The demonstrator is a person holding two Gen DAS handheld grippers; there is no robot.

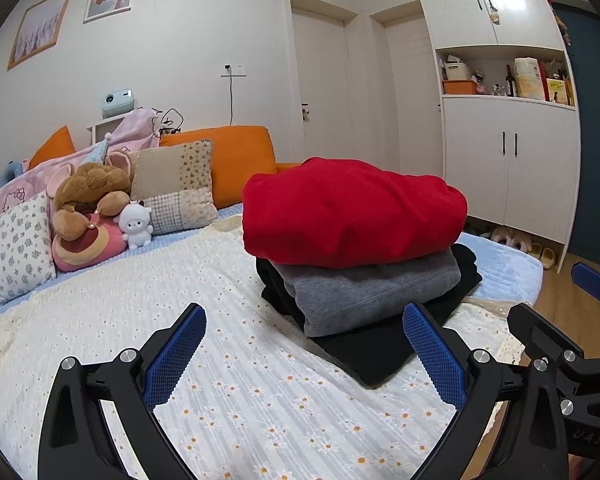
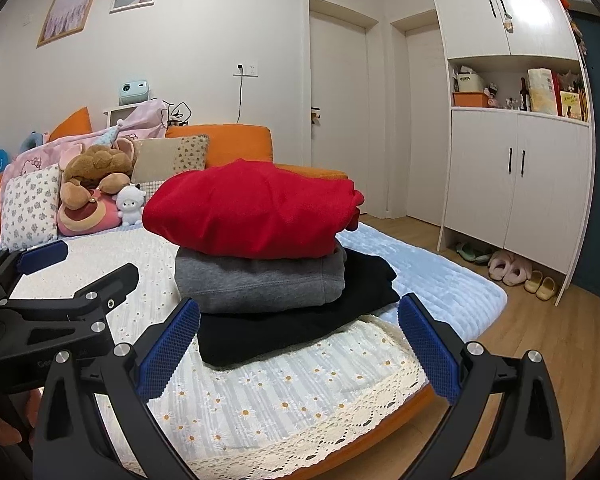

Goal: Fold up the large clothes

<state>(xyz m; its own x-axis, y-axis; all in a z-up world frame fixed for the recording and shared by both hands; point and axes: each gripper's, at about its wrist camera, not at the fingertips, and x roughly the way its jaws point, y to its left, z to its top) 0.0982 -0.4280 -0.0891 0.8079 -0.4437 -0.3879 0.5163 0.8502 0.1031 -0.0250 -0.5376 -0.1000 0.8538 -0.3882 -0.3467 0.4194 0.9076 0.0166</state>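
A stack of three folded clothes sits on the bed's daisy-print cover (image 1: 236, 392): a red garment (image 1: 352, 212) on top, a grey one (image 1: 372, 292) under it, a black one (image 1: 368, 348) at the bottom. The stack also shows in the right wrist view, red (image 2: 248, 208), grey (image 2: 260, 284), black (image 2: 300, 328). My left gripper (image 1: 304, 352) is open and empty, just in front of the stack. My right gripper (image 2: 298, 344) is open and empty, near the stack's front edge. The right gripper shows at the left wrist view's right edge (image 1: 560, 320).
Pillows and plush toys (image 1: 96, 208) lie at the bed's head against orange cushions (image 1: 236, 160). A white wardrobe (image 2: 516, 184) stands at the right with slippers (image 2: 512, 272) under it. The bed's lace front edge (image 2: 340, 432) drops to the wooden floor (image 2: 580, 340).
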